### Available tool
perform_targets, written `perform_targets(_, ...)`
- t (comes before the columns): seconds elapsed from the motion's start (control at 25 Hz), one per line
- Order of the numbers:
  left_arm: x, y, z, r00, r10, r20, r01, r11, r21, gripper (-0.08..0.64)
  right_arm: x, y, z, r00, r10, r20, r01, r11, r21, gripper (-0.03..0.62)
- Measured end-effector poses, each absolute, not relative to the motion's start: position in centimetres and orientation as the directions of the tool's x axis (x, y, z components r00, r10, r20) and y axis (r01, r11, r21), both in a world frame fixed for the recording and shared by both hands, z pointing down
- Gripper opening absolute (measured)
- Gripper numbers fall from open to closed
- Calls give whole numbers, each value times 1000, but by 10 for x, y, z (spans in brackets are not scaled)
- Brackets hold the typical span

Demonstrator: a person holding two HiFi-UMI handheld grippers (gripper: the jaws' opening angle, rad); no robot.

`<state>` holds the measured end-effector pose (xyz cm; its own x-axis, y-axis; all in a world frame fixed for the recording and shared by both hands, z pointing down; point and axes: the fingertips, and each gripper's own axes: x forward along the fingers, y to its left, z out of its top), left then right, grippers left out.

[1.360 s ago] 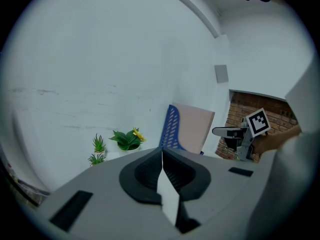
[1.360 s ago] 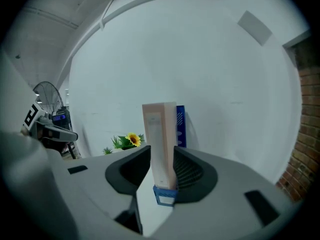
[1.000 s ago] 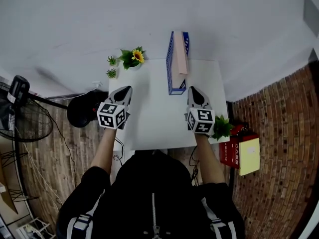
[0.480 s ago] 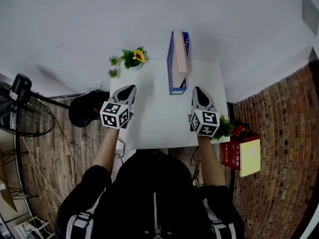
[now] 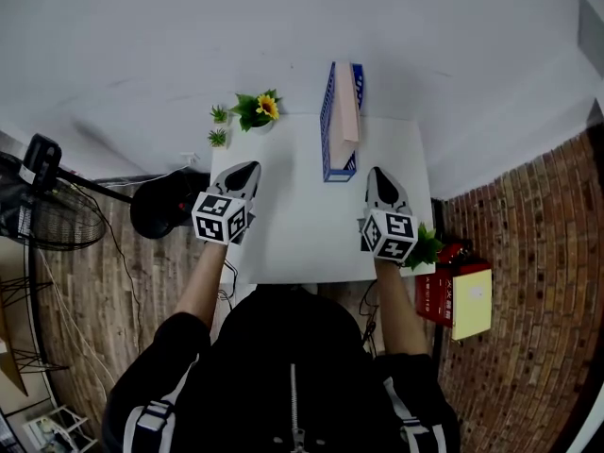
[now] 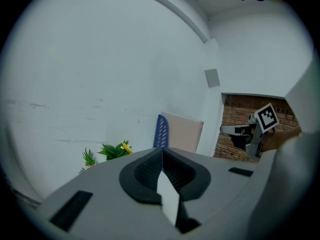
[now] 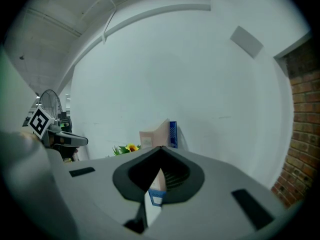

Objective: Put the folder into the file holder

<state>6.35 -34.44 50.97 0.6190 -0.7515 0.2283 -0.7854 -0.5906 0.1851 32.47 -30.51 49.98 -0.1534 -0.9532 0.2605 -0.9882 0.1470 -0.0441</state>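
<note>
Head view, one folder (image 5: 350,111), one file holder (image 5: 327,142)

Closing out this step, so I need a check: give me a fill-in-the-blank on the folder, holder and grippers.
The pink folder stands inside the ____ file holder.
The left gripper and right gripper are empty, with both pairs of jaws ____.
The sunflower plant sits at the table's far ____ corner.
Missing words: blue; shut; left.
</note>
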Motion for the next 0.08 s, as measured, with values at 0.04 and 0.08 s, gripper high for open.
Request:
perform_targets(0.04,63,-344,510,619,-751,230,-786,-591,185,25,324,-305,501,-153,-953,262,-988,146,-45,8)
perform_targets(0.08,62,-344,511,619,-750,233,-786,-590,184,25,323,-305,502,-152,-952,264,-988,145,-47,8)
